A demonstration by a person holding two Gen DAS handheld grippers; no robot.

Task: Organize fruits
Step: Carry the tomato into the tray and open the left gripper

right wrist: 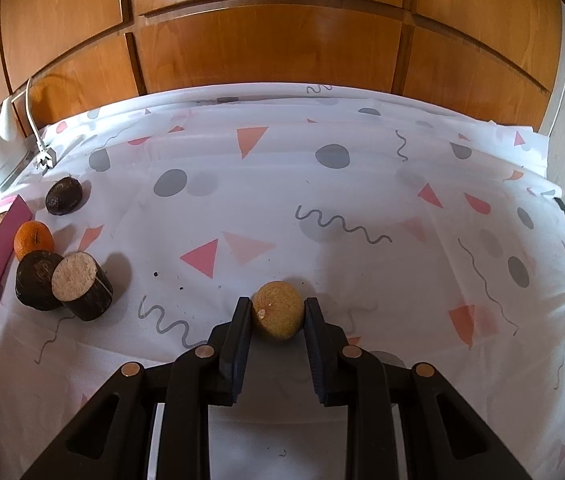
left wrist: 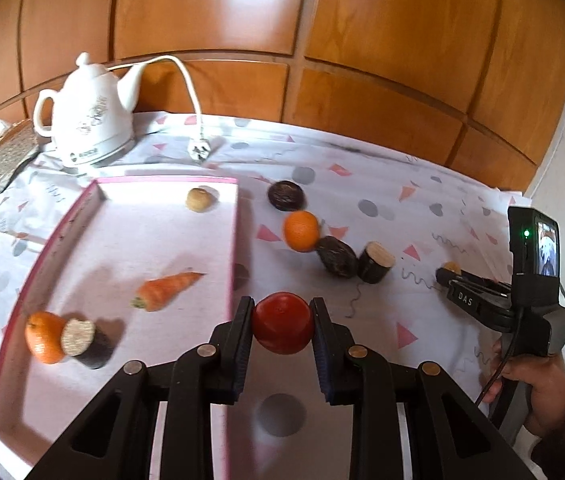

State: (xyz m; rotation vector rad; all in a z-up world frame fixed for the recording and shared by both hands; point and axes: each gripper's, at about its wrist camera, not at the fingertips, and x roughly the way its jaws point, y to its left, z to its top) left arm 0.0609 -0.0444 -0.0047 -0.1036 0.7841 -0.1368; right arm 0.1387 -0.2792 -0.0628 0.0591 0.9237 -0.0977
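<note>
Left wrist view: left gripper (left wrist: 282, 322) pinching a round glossy red tomato-like fruit (left wrist: 282, 323) between both pads, at lower centre of the frame, just right of the right wall of the shallow pink-rimmed rectangular tray (left wrist: 231, 264). Tray at left half of the frame, already containing a tapered orange carrot (left wrist: 166, 290), a round orange mandarin (left wrist: 44, 337), a dark cylindrical stub with pale cut face (left wrist: 84, 342) and a small round tan fruit (left wrist: 199, 199). Still outside on the patterned white tablecloth (left wrist: 382, 184), right of the tray: a second orange mandarin (left wrist: 301, 231), two dark wrinkled fruits and another dark cut stub.

Right wrist view: right gripper (right wrist: 278, 318) closed on a round yellowish-tan fruit (right wrist: 278, 316), lower centre of the frame, apparently low over or resting on the cloth; contact not determinable.

Judged risks:
- Smooth red skin, narrow pad contact: slip or roll-out on tilt.
- Low carry: collision with the tray wall, shifting the tray.
- Careless release: rolling into the carrot or mandarin.
- White corded kettle (left wrist: 90, 116) at upper left: cable snag on overreach.
</note>
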